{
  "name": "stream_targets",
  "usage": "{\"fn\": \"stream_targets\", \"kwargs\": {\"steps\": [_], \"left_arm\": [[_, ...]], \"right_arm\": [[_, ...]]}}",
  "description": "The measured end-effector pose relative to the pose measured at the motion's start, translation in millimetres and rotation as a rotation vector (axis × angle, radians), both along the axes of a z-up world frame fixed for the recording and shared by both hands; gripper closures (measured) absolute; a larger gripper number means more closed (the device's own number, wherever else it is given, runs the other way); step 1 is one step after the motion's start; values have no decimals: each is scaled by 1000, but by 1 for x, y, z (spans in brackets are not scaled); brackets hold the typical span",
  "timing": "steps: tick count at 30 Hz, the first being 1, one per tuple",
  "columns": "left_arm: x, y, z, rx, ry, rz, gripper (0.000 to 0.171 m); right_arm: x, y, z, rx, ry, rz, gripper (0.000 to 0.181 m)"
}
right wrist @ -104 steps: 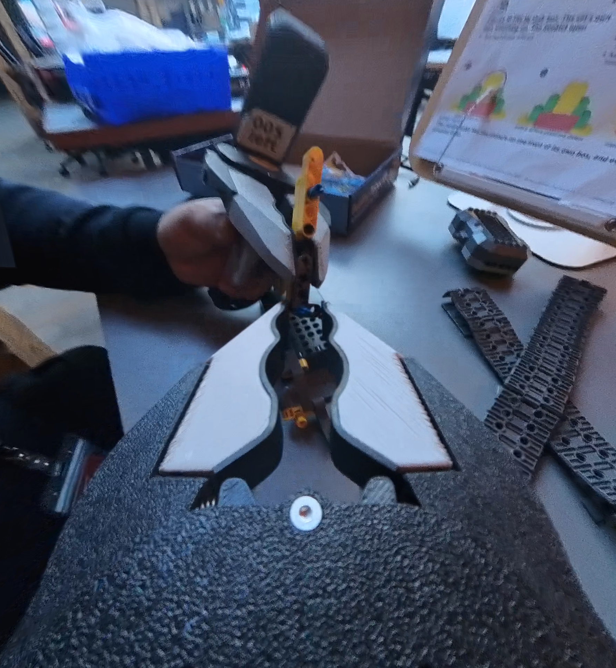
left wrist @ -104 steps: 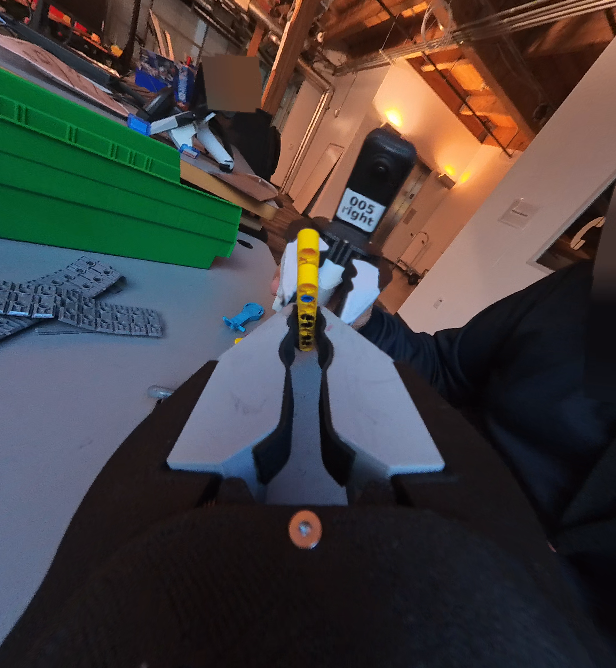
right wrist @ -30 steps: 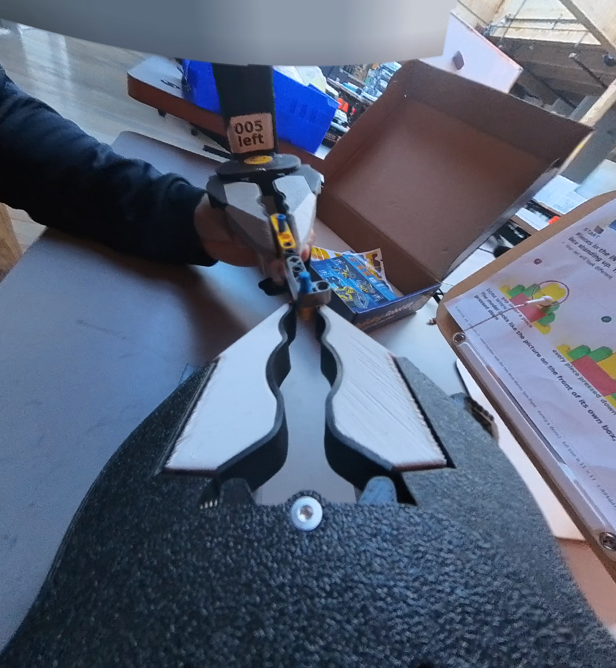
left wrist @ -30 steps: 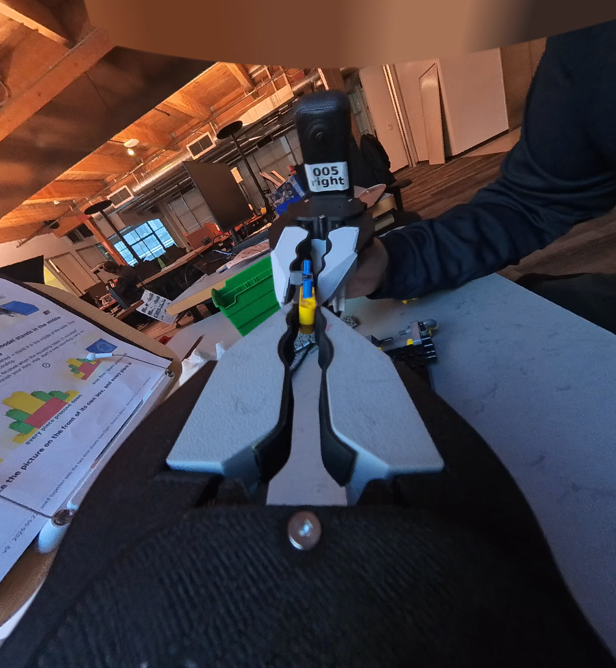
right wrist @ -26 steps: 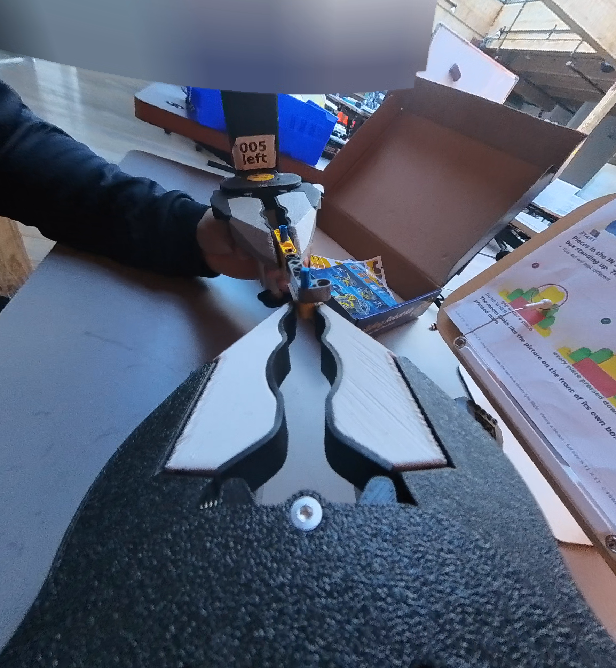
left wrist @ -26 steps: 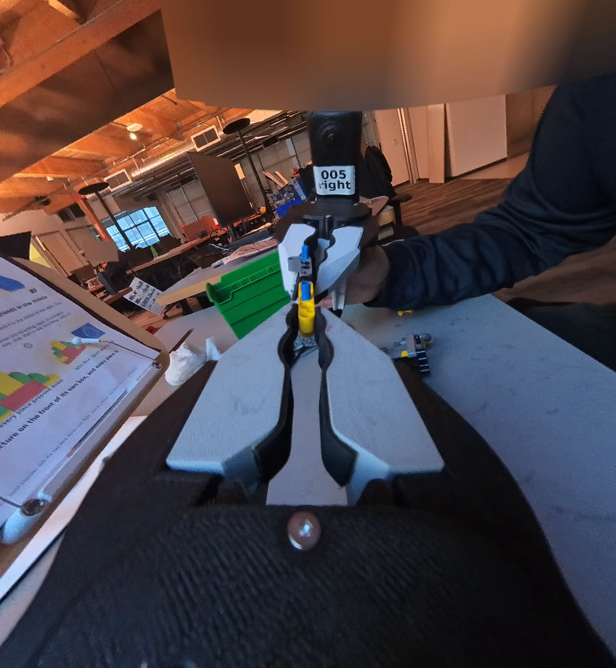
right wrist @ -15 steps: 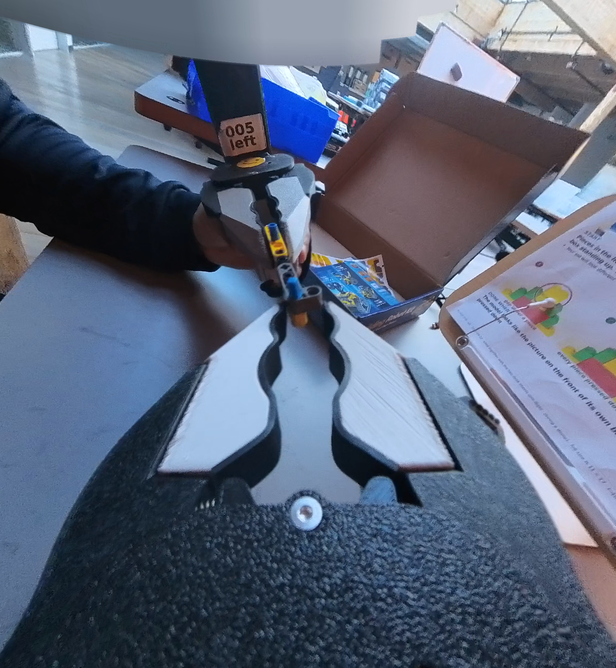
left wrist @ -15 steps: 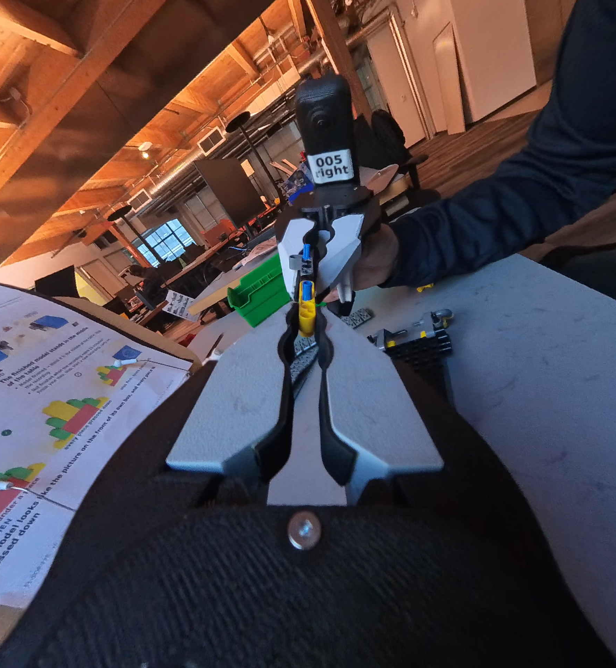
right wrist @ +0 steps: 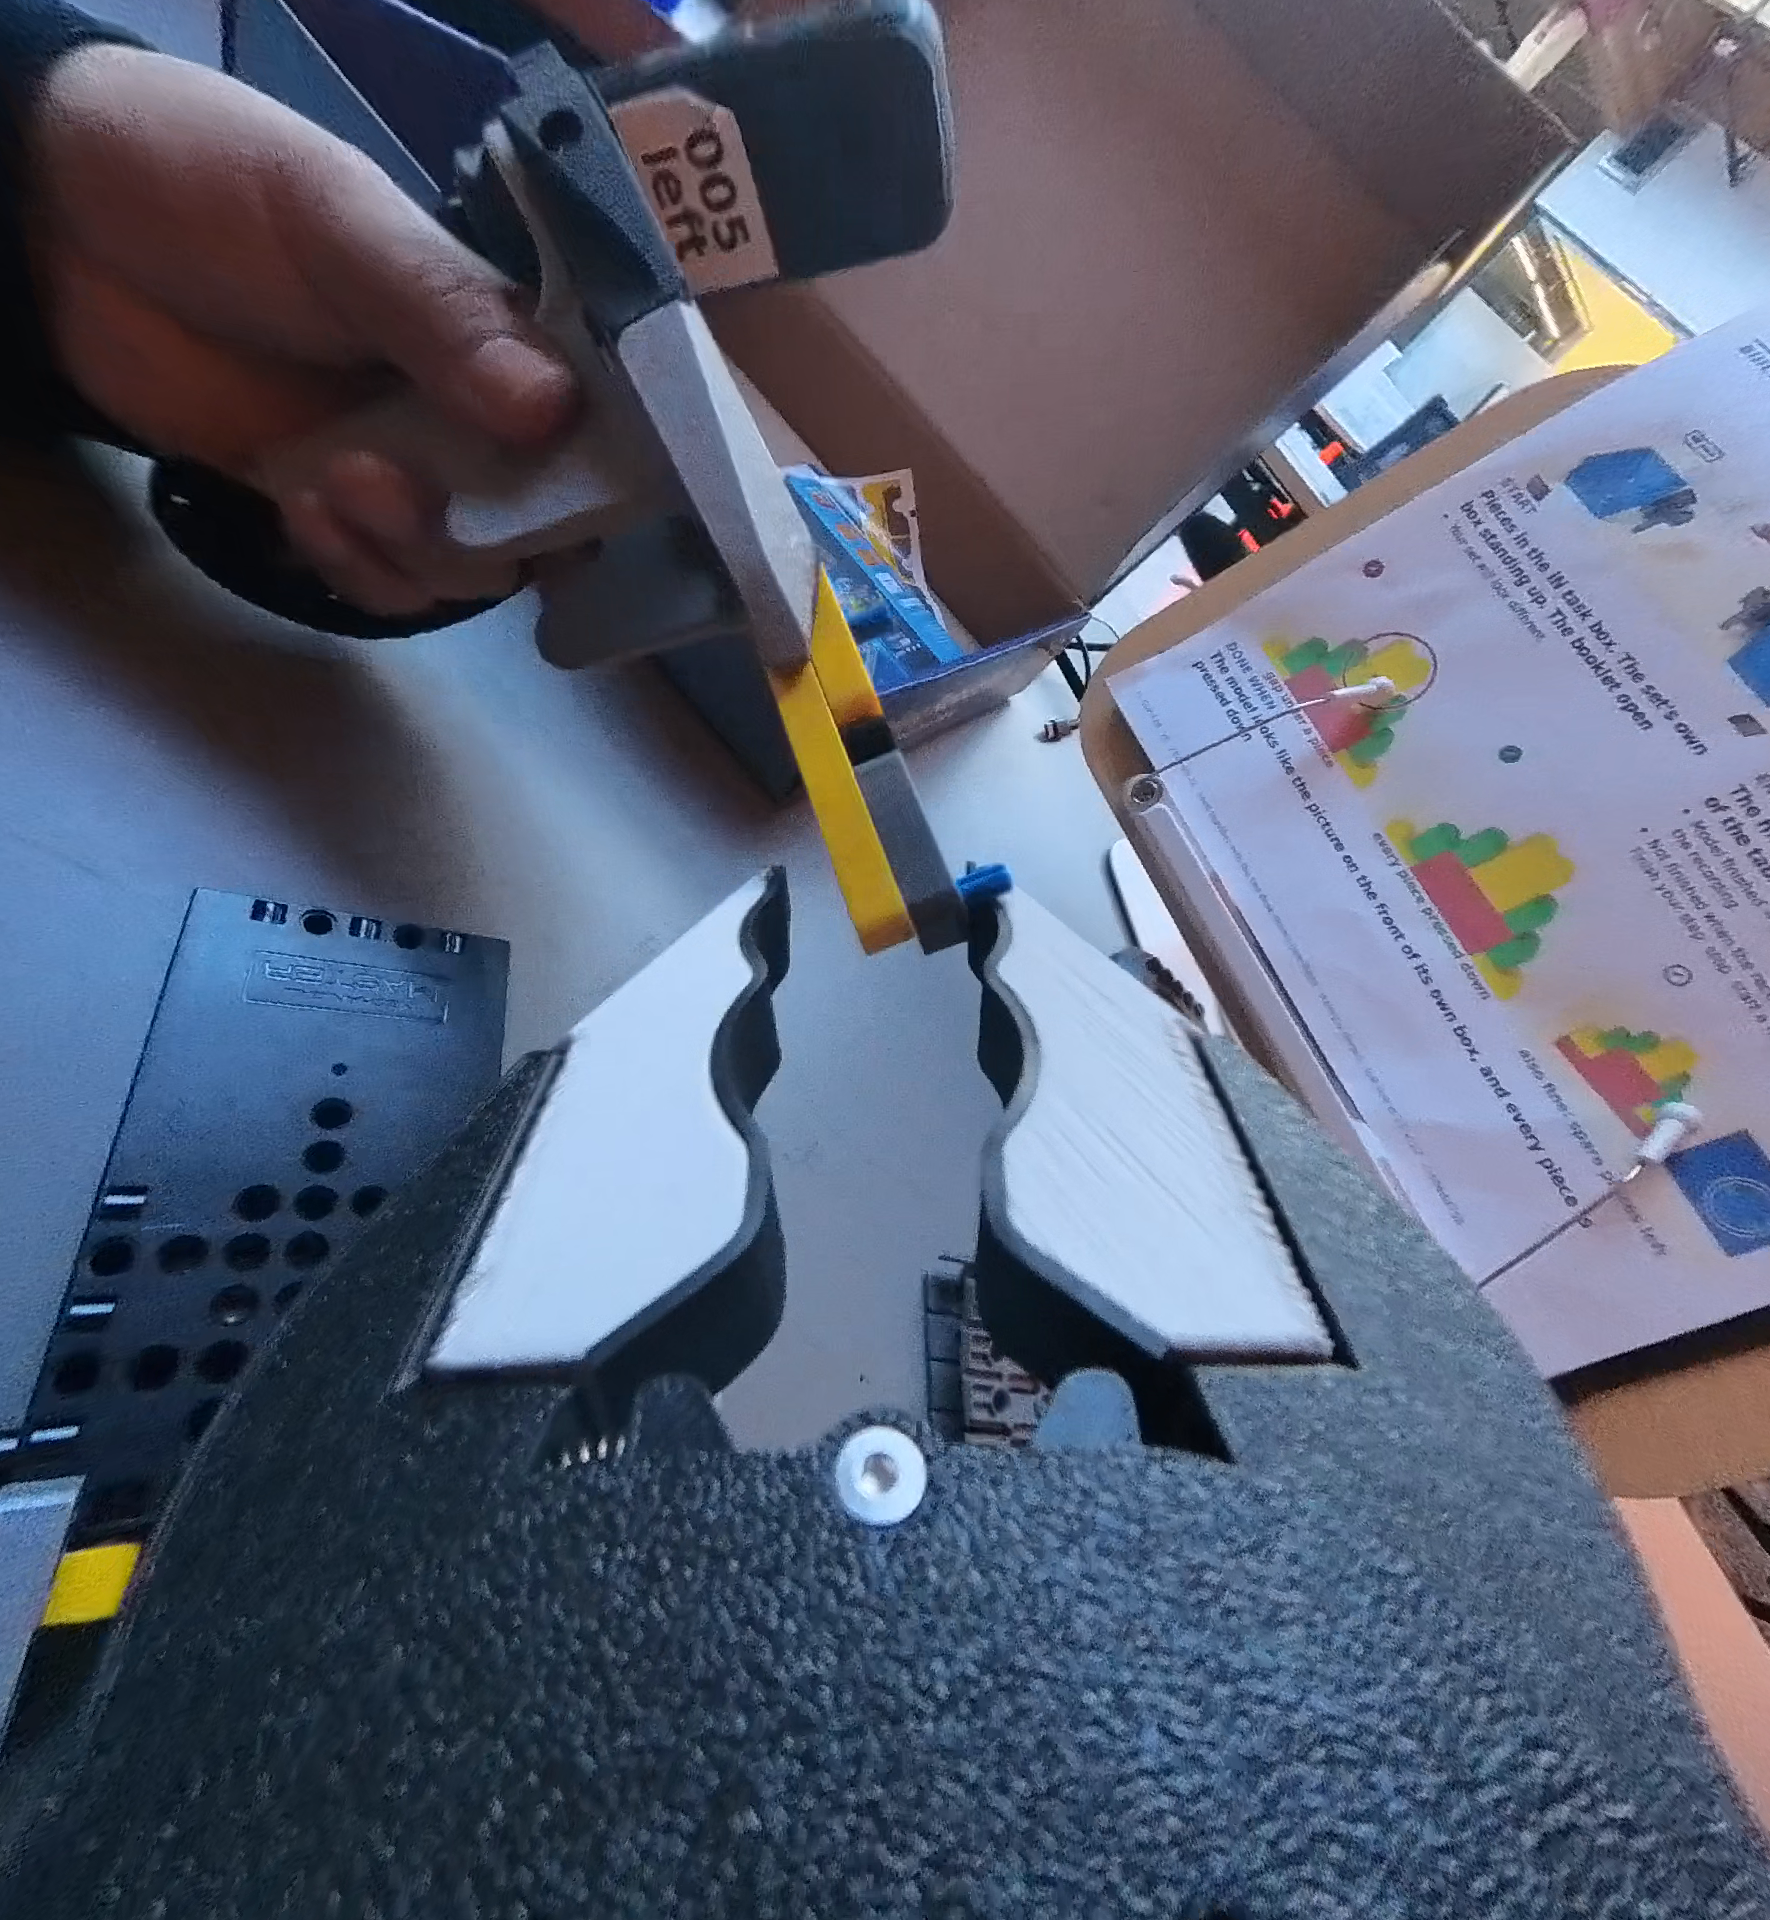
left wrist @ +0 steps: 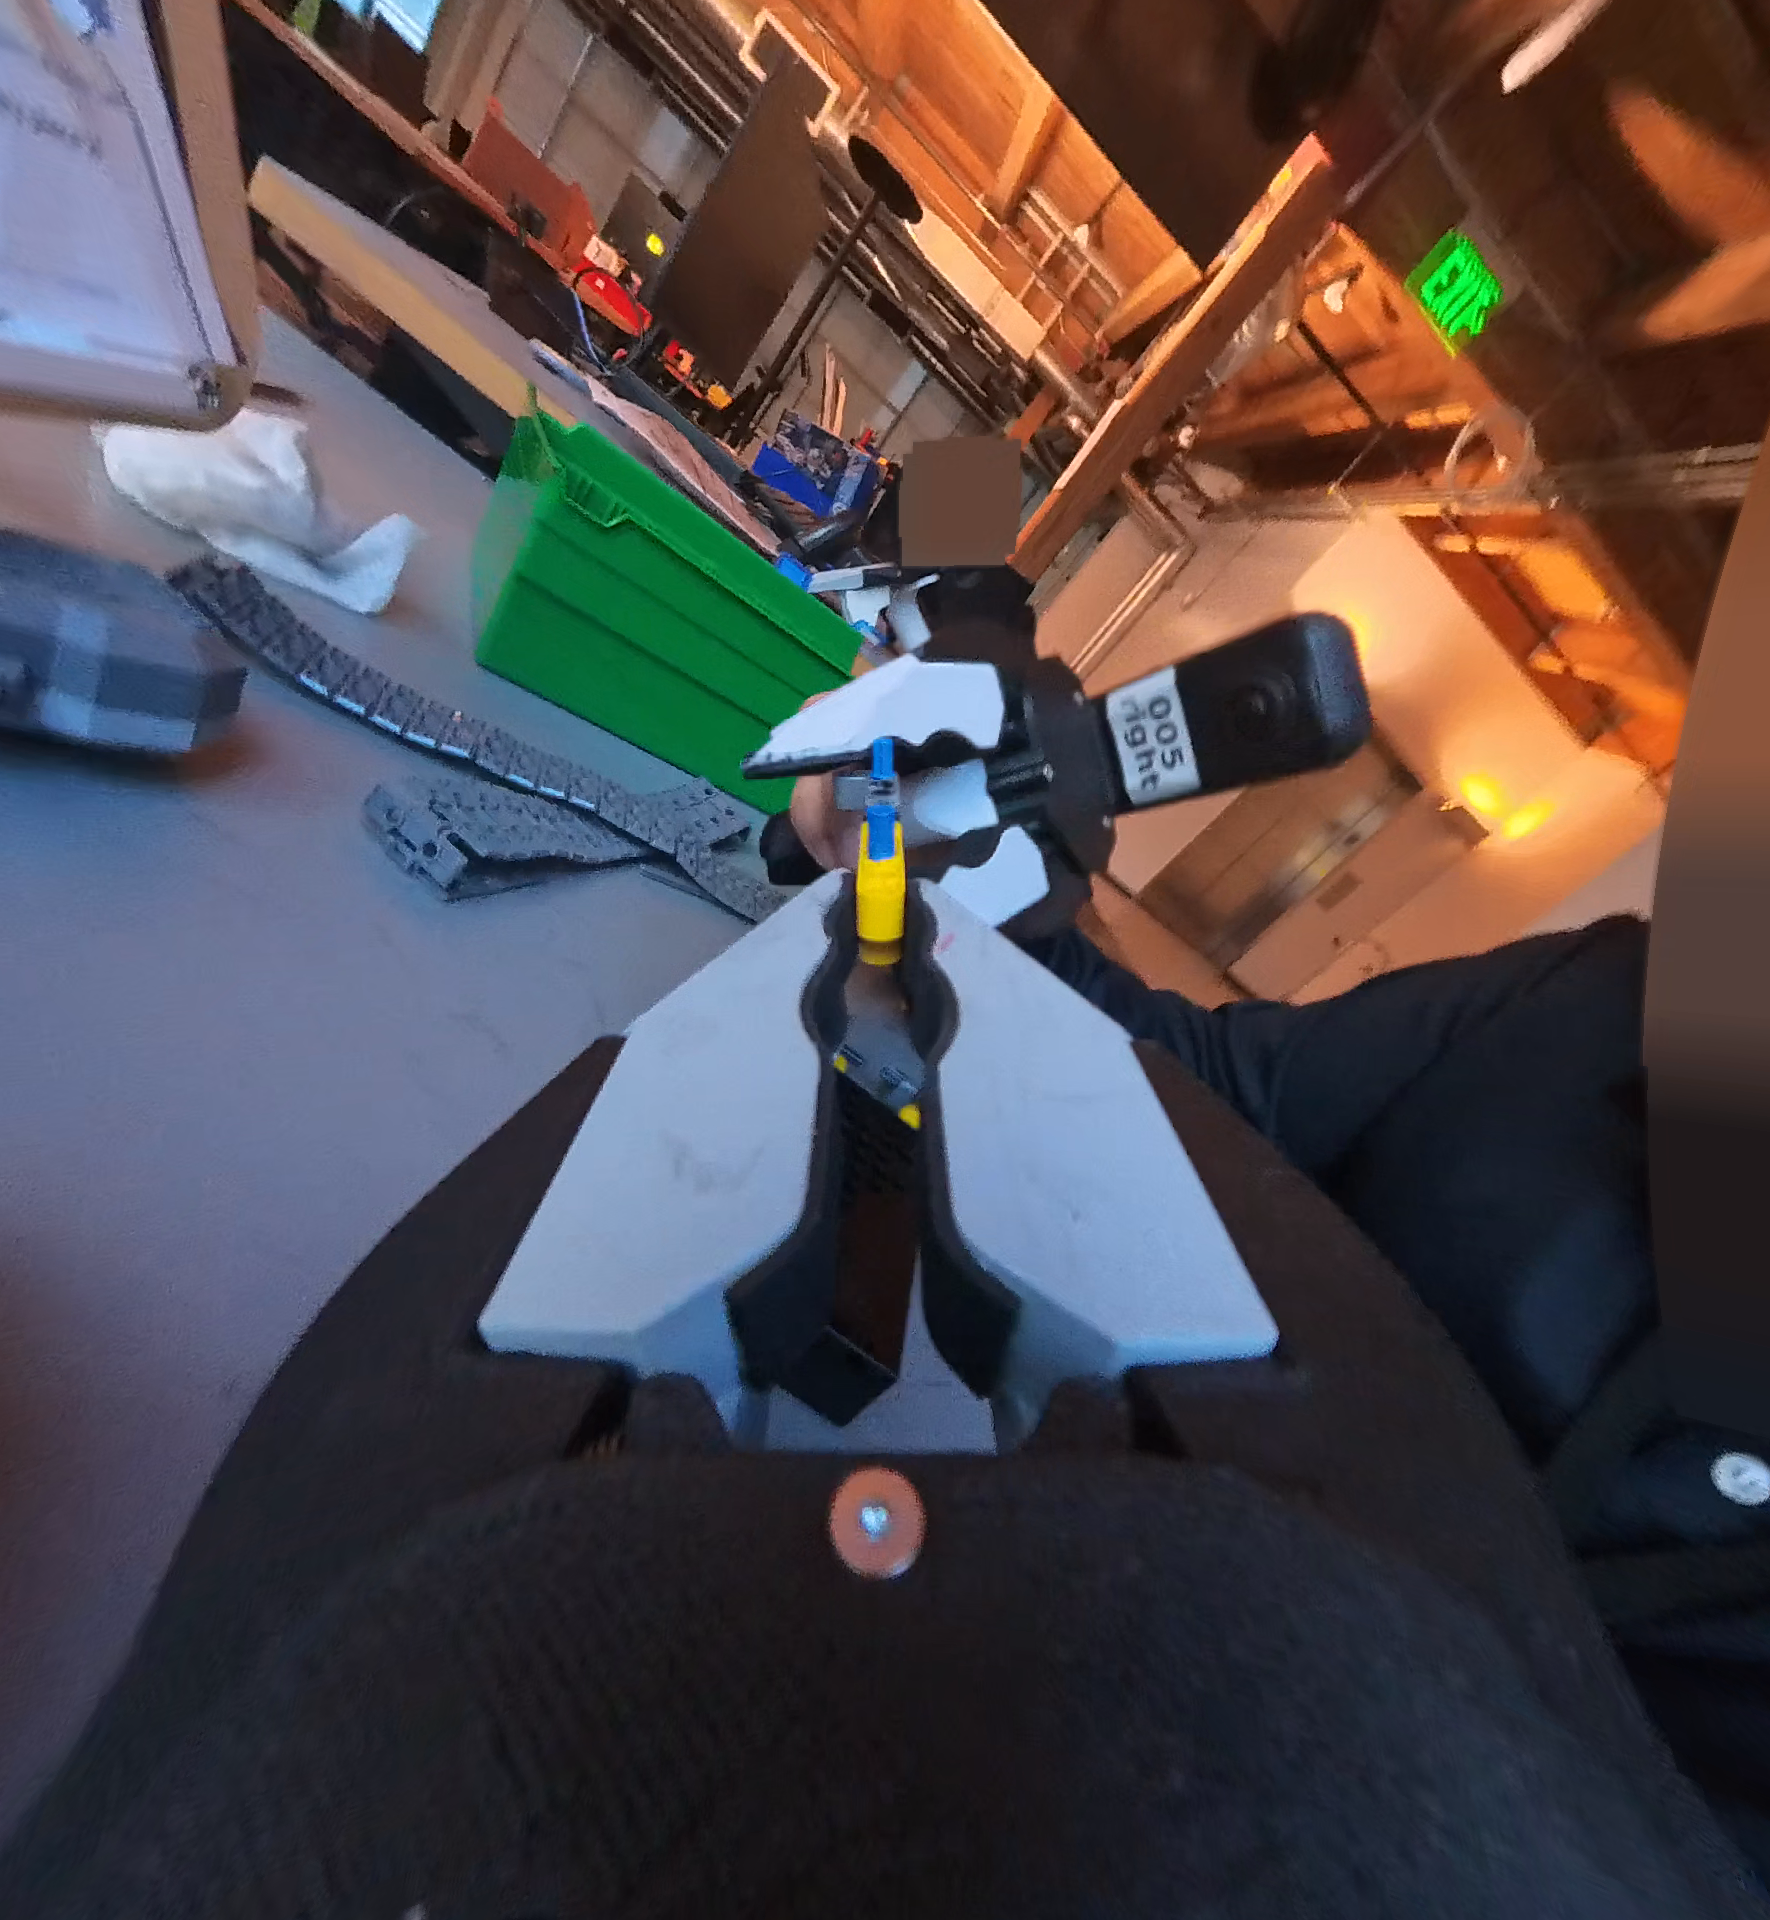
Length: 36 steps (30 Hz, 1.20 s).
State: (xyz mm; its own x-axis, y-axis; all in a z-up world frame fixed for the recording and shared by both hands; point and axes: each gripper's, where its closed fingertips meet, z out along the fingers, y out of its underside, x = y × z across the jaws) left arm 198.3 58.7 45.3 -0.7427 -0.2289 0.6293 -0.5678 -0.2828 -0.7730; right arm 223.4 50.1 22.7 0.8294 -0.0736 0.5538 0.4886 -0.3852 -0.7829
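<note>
My left gripper (left wrist: 879,914) is shut on a yellow beam (left wrist: 877,888) that sticks out past its tips. In the right wrist view the yellow beam (right wrist: 845,831) carries a grey beam (right wrist: 912,862) with a blue pin (right wrist: 983,881) on its side. My right gripper (right wrist: 886,914) is open, its jaws wide apart, with the end of this assembly between the tips and the pin at the right fingertip (right wrist: 1000,935). The left gripper (right wrist: 725,540) shows there in a hand, close and tilted. The right gripper (left wrist: 891,769) shows rolled sideways in the left wrist view.
A green bin (left wrist: 642,623), grey track links (left wrist: 548,774), a white cloth (left wrist: 247,499) and a grey block (left wrist: 50,665) lie on the table. A black perforated plate (right wrist: 237,1143), an open cardboard box (right wrist: 1120,312) and an instruction board (right wrist: 1483,883) surround the grippers. The grippers are tip to tip, or close to it. The black perforated plate (right wrist: 237,1143) is about 10 cm from my right fingertips.
The right gripper's jaws have opened wide around the grey beam. Both grippers have rolled and swung, and the left gripper with the yellow beam has come much closer to the right one.
</note>
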Motion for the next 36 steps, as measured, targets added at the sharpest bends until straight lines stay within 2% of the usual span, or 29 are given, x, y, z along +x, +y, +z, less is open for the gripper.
{"fn": "stream_targets", "kwargs": {"steps": [4, 6, 12, 14, 15, 16, 23, 28, 31, 33, 36], "left_arm": [[2, 2, -2, -115, 142, -40, 166], [3, 0, -8, -111, 179, -48, 166], [3, -2, -12, -123, 232, -66, 166], [2, -4, -16, -99, 243, -76, 166], [2, -4, -16, -96, 242, -78, 166], [2, -4, -17, -98, 245, -78, 166], [6, -2, -24, -59, 258, -59, 166], [8, 3, -22, -72, 270, -55, 164], [14, 13, -19, 31, 170, 20, 148], [18, 17, -22, 216, 38, 98, 132], [17, 17, -24, 541, -248, 187, 124]], "right_arm": [[5, -1, 4, 35, 27, -20, 148], [9, -3, 6, 52, 57, -28, 143], [-2, -1, 7, 63, 52, 41, 142], [-10, 1, 4, 47, 63, 77, 153], [-15, 1, -1, 20, 76, 107, 165], [-17, 1, -5, 0, 80, 118, 165], [-14, 3, -12, -27, 133, 101, 165], [0, -1, -13, -14, 266, 40, 166], [6, -4, -17, -6, 445, 38, 166], [2, -3, -19, -1, 613, 65, 166], [-5, -3, -17, 19, 832, 123, 166]]}}
